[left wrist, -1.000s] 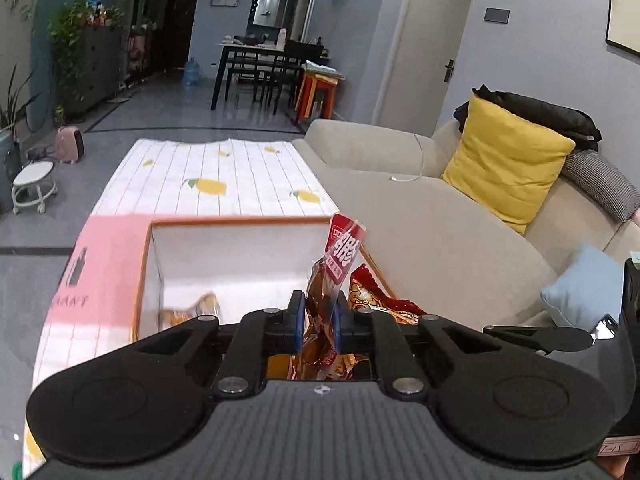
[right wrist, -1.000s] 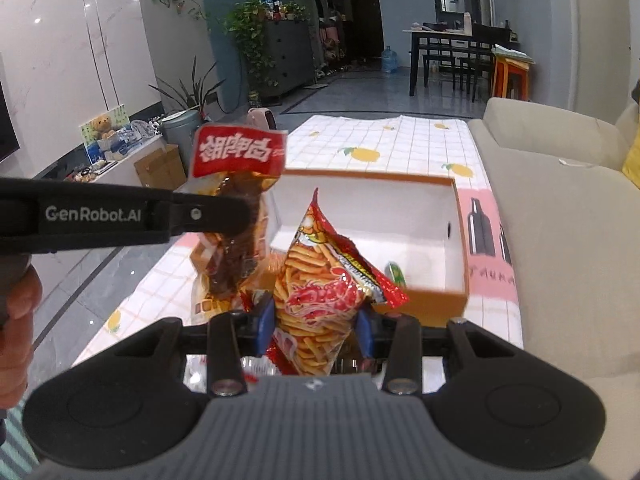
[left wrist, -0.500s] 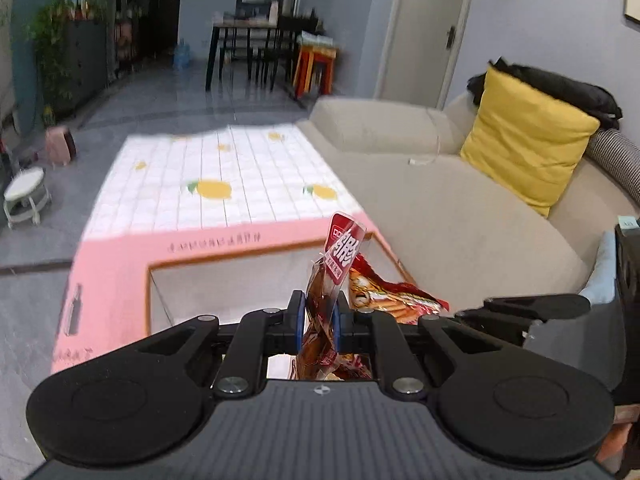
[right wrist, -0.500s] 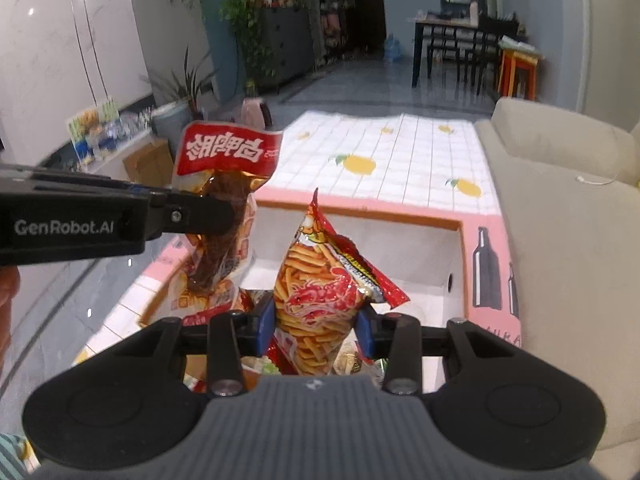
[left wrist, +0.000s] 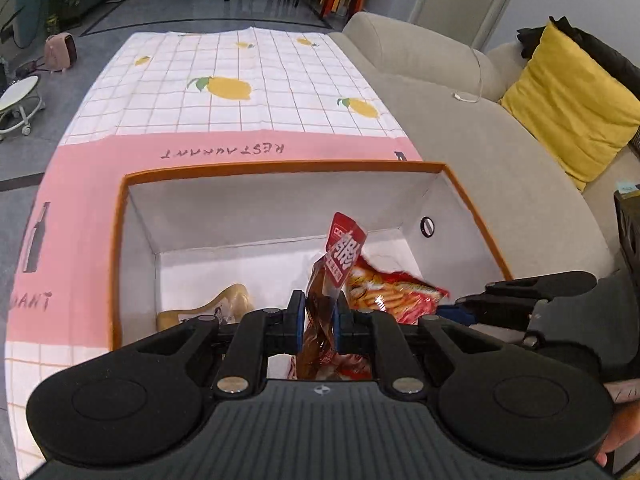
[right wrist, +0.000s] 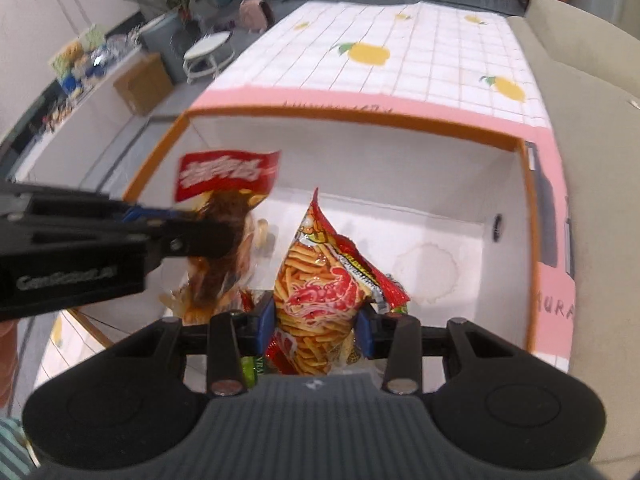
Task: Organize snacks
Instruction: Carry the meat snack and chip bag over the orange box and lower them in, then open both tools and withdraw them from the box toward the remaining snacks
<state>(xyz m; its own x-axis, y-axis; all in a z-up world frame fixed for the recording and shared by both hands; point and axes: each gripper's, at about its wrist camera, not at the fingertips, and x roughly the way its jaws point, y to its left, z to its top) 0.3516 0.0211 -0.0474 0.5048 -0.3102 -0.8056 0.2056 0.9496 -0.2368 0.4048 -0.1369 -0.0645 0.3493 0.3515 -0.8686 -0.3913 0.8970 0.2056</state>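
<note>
Each claw (left wrist: pixel 316 326) (right wrist: pixel 318 322) squeezes a snack bag over the orange box (left wrist: pixel 280 168) on the lemon-cloth desk (left wrist: pixel 240 72) beside a sofa (left wrist: pixel 480 152).

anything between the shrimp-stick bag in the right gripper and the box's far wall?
Nothing. In the right wrist view, only bare white box floor lies between the shrimp-stick bag and the far wall.

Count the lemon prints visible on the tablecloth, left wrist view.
5: one large mid-cloth, one at the right edge, three small at the far end. The box may hide more.
</note>
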